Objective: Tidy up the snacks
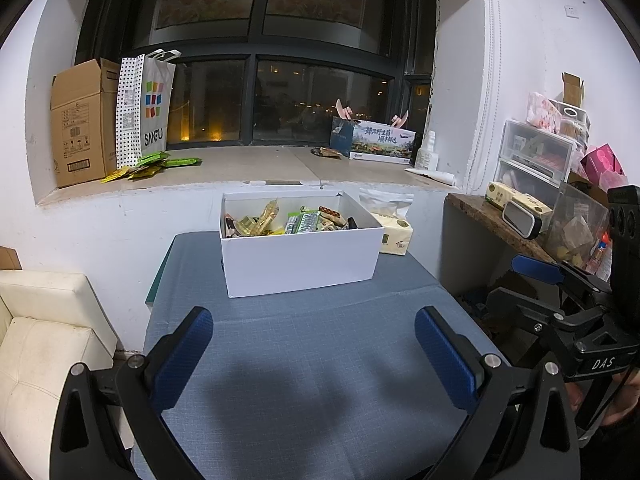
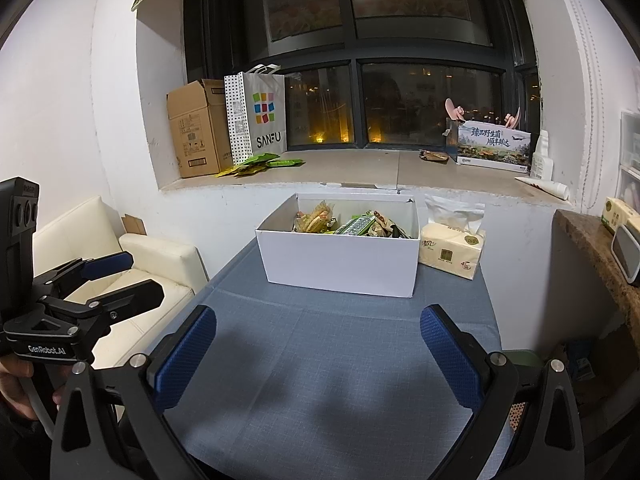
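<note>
Snacks (image 1: 292,220) in mixed wrappers fill the open white box (image 1: 300,260) straight ahead of both my tongs, at the far end of the blue-grey tablecloth (image 1: 320,360). My left gripper (image 1: 314,356) and right gripper (image 2: 318,358) both stand spread wide over bare cloth, pinching nothing. Just right of the box lies a yellow tissue pack (image 2: 452,252).

- The desk (image 1: 320,360), under a blue-grey cloth, carries a white box (image 1: 300,260) (snack packets inside) at its far end.
- A tissue pack (image 2: 452,252) lies just beside the box's right.
</note>
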Tool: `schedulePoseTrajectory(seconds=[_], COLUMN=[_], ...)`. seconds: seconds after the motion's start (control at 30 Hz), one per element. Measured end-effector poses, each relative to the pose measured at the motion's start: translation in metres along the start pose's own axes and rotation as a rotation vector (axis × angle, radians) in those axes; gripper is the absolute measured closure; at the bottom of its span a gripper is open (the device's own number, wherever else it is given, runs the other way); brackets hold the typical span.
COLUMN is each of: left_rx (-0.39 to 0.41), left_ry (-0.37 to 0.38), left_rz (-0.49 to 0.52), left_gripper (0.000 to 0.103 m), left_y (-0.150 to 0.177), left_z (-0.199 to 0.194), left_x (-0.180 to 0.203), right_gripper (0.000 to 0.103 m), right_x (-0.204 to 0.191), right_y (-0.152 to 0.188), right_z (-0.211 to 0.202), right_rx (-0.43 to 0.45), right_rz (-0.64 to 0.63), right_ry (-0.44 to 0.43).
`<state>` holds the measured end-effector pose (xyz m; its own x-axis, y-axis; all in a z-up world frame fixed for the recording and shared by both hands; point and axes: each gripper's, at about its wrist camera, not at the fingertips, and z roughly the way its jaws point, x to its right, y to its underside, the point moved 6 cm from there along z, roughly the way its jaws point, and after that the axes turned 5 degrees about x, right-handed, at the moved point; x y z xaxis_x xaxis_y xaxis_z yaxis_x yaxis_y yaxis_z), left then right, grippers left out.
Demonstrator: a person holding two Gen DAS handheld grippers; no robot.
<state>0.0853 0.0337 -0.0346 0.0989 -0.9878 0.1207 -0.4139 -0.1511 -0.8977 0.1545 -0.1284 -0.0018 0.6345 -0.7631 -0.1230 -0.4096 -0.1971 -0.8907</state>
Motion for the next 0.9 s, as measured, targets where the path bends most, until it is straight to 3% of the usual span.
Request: schedulePoseTrajectory(seconds=[0.9], left_rx=[0.001], left_ry=[0.012], left_rz=[0.014], left_gripper=[0.0], left_y=[0.0007], left_z=[-0.0013], left_x=[0.0013], right_gripper=[0.0], right_x=[-0.0024], right_y=[0.0012], right_z=[-0.0012], right_rx=[-0.003], right_rz=[-0.002], right_ry=[-0.002])
